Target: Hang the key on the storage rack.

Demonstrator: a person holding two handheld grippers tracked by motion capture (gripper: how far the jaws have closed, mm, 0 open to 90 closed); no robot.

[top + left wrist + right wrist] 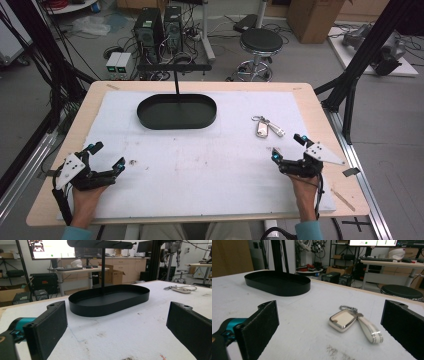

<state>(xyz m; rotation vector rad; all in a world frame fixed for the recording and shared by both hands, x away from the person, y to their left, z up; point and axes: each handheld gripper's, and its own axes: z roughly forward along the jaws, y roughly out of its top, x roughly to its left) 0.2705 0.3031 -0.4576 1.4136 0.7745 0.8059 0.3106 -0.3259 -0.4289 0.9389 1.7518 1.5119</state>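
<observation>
A black oval tray [177, 112] with an upright post and top bar stands at the back middle of the white mat; its rim [110, 306] [277, 285] lies ahead of both grippers. A silver key fob with a white strap [266, 128] [353, 322] lies on the mat right of the tray, seen small at the far right [181, 288]. My left gripper [106, 156] [117, 327] rests open at the front left, nothing between its jaws. My right gripper [289, 147] [329, 332] is open at the front right, just short of the key fob.
The white mat [200, 160] covers a wooden table [320, 115]. A black stool [260, 42], computer towers [159, 27] and cables stand on the floor beyond the far edge. Black frame struts [360, 60] rise at both sides.
</observation>
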